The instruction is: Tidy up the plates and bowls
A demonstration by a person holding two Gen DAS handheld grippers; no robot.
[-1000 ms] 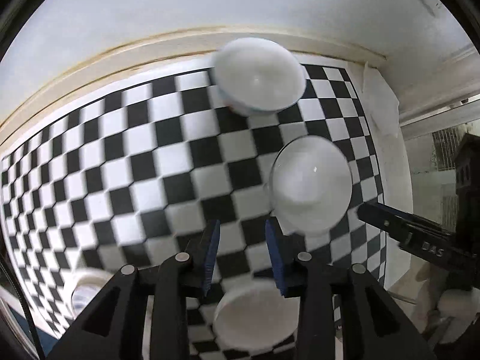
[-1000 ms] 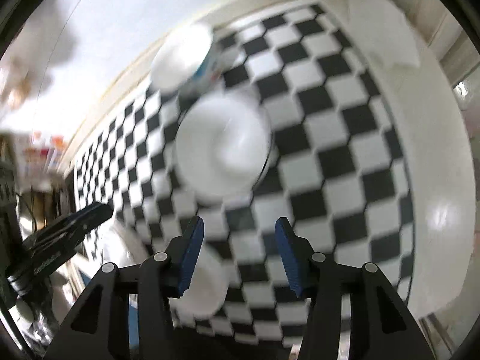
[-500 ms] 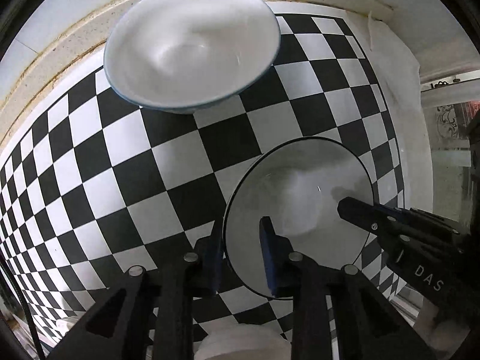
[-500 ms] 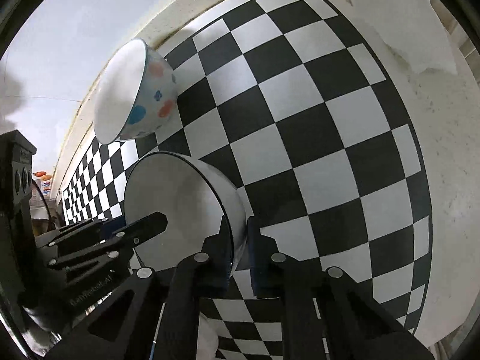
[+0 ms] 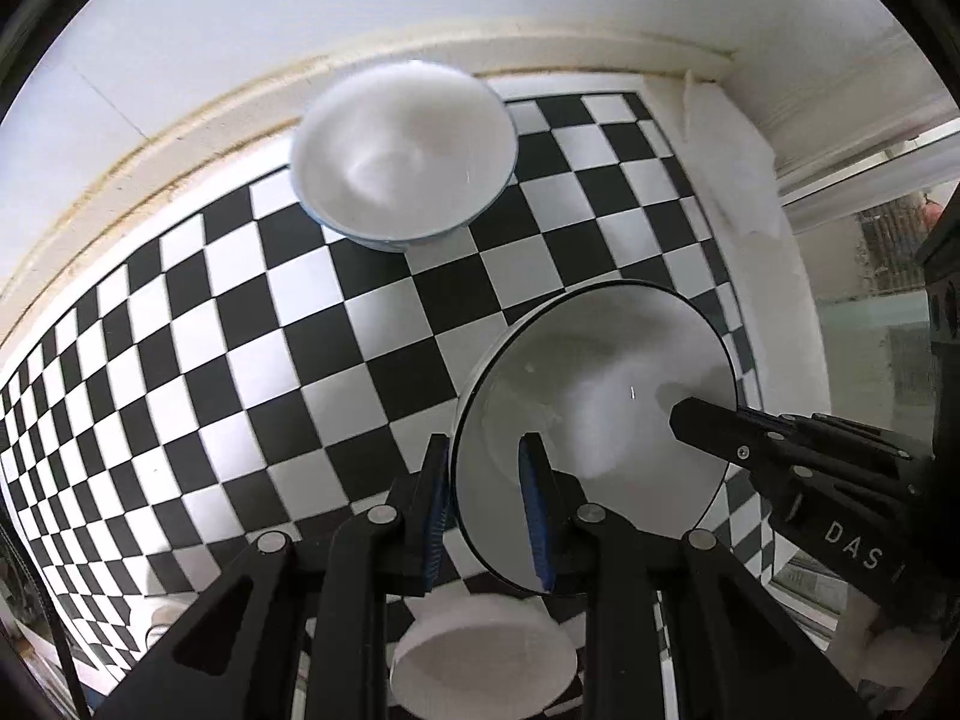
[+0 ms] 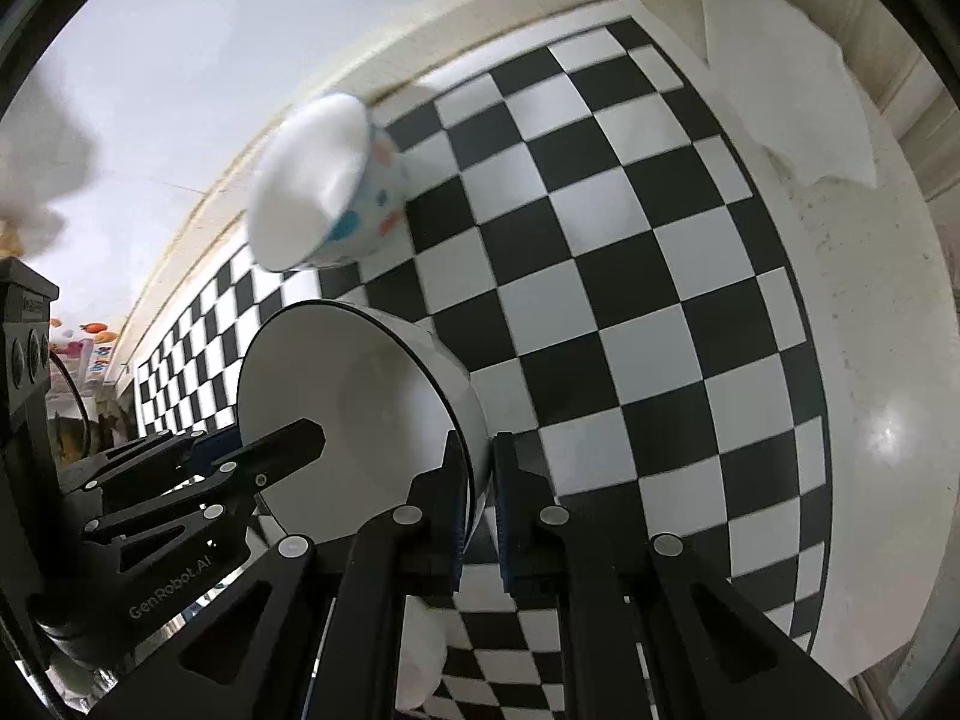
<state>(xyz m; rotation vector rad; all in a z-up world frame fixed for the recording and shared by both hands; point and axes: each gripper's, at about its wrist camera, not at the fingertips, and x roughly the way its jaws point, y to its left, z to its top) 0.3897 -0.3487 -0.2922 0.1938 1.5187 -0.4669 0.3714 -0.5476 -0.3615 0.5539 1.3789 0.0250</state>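
Left claw (image 5: pixel 483 510) pointing straight down, nearly closed, right claw (image 6: pixel 480 507) steeply angled, pinched tight

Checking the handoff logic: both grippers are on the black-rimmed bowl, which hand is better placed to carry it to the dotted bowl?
Left, tentatively: the left gripper clamps the black-rimmed bowl on the side nearer the dotted bowl; the right gripper holds the far rim.

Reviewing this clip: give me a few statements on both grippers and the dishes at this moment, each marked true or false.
1. Both grippers clamp the rim of the same black-rimmed bowl. True: the left gripper and the right gripper grip opposite sides.
2. The spotted bowl sits inside the black-rimmed bowl. False: it stands apart, nearer the wall.
3. The bowls are over a checkered mat. True.
4. The right gripper is wide open. False: it is shut on the rim.
5. A white cloth lies in the far corner of the counter. True.
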